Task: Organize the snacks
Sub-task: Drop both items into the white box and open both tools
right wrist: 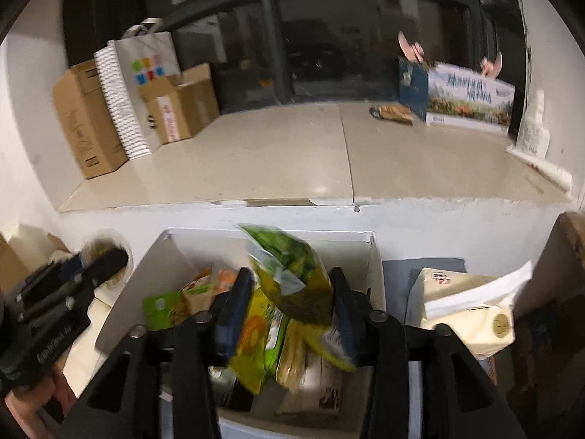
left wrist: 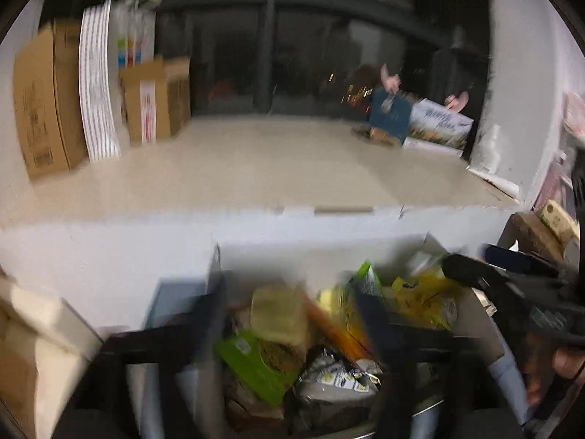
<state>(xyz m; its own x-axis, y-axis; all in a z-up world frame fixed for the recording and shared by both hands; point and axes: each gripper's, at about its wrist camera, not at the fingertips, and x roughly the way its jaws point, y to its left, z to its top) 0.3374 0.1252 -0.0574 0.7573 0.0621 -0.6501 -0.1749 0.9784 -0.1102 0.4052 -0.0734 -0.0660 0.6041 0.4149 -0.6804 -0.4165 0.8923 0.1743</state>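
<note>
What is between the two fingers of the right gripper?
A green-yellow snack bag sits between the right gripper's fingers, above the white box, in the right wrist view.

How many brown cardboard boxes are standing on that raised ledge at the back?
2. A tall cardboard box stands at the ledge's far left against the wall; a smaller open box sits to its right, past the white paper bag. More could be hidden behind them.

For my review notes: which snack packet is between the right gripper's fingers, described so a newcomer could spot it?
Start at the white box of snacks below the ledge. Between the right gripper fingers stands a green-and-yellow bag, tilted and raised above the pile. Unlike the flat packets beneath, it sticks up, with a leafy green top.
</note>
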